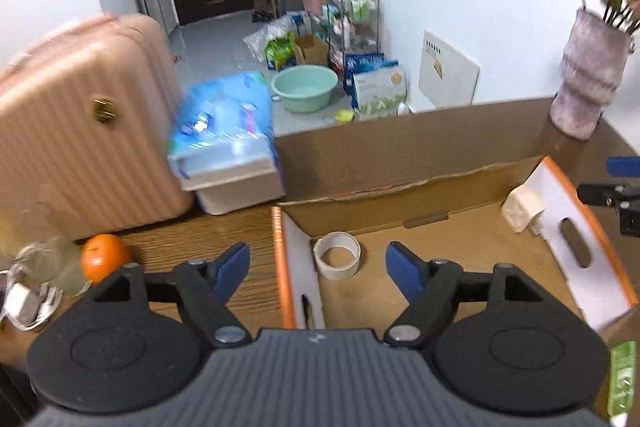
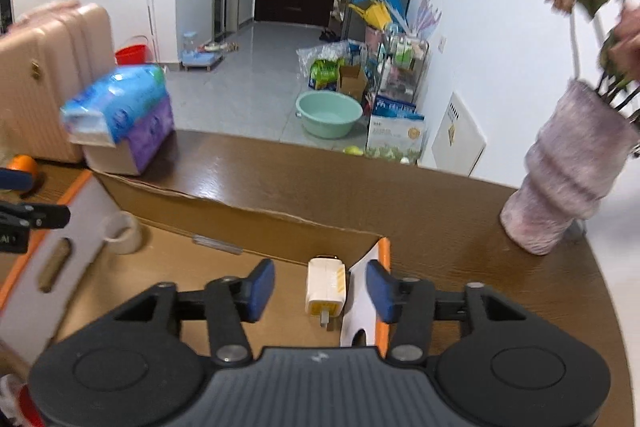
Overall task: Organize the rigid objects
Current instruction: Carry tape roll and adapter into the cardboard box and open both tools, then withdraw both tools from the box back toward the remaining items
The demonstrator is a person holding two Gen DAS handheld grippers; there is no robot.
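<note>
your left gripper (image 1: 318, 259) fills the near edge of its view, blue pads standing wide apart with nothing between them but air; the roll of tape (image 1: 337, 255) sits lower down on the box floor, framed in the gap and not touched. your right gripper (image 2: 320, 287) is likewise parted, and the white charger plug (image 2: 326, 287) lies on the cardboard below the gap, prongs pointing toward you, free of both pads.

both pieces rest inside the cardboard box (image 1: 420, 187), which looks like the collecting place for this job. the tape stands in the near left corner, just beside the white and orange end flap (image 1: 298, 259). the plug lies at the opposite, right end, close against the other flap (image 2: 366, 291). set apart like that, each hand could work its own end without crossing the other, and neither piece can roll out over the walls.

outside the box, an orange (image 1: 105, 257) sits on the wooden table (image 1: 224, 239) to the left, near a clear glass (image 1: 48, 251) that is too blurred to read well. my guess is the orange is the next candidate. farther left stand a tissue pack (image 1: 228, 139) and a pink suitcase (image 1: 80, 131); at the far right a ribbed vase (image 2: 568, 179) with flowers stands clear of the box, so keep your right elbow away from it.
</note>
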